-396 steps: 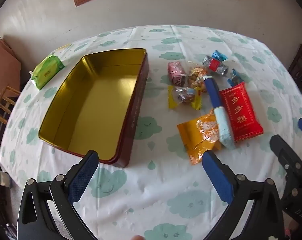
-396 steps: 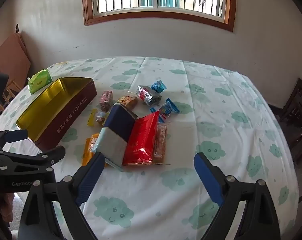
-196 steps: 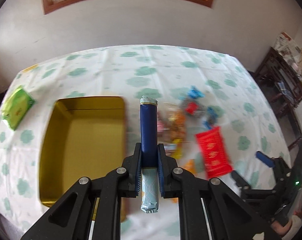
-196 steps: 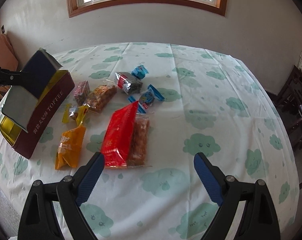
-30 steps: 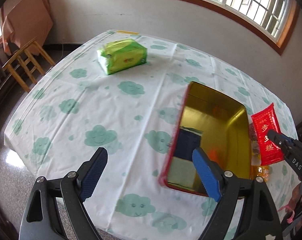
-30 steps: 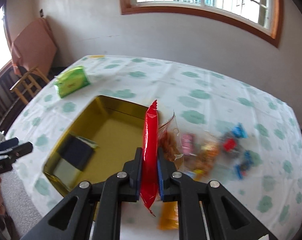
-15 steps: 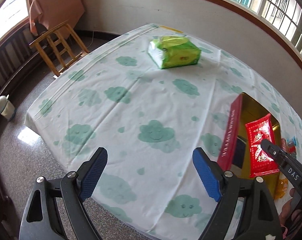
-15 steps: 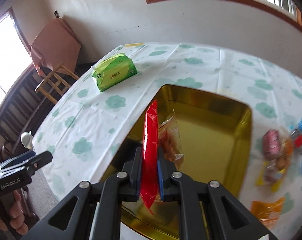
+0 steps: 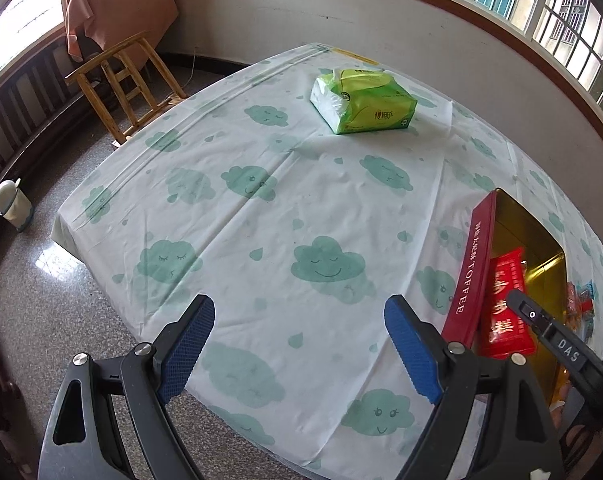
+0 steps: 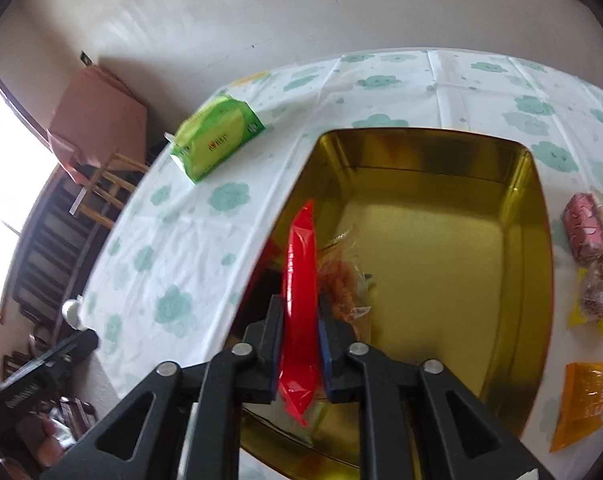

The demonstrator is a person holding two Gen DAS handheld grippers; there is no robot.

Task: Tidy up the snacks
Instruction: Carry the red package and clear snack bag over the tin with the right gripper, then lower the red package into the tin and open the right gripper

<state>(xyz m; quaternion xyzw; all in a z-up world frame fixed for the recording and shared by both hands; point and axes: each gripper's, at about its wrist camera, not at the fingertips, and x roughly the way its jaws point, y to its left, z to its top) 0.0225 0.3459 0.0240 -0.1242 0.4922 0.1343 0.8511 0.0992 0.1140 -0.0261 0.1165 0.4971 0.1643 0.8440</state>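
Table [image 9: 301, 184] with cloud-print cloth fills both views. Green tissue pack [image 9: 363, 102] sits at the far side, well apart from the work.

Tin [image 10: 433, 240], open and gold inside, lies on the table directly under and ahead of the right gripper [image 10: 300, 340]. Its red wall reads TOFFEE in the left wrist view.

Red pack [image 10: 299, 300] sits edge-up between the right pads, long axis running away from the camera along the fingers, far tip over the tin's near-left part. A clear bag of orange-brown snack [image 10: 343, 276] hangs beside it on the right; whether the pads also catch it is unclear. Right jaws are just starting to open, with the pack between them and touching both pads.

Likely the release step: the pack lies parallel to the tin's long wall, so it should drop in lengthwise along the left side.

Left gripper [image 9: 299, 350] is spread wide, empty, over bare cloth left of the tin. The right hand is clearly the nearer one.

Loose snacks [image 10: 593, 264] wait on the cloth right of the tin, orange pouch [image 10: 585, 400] nearest.
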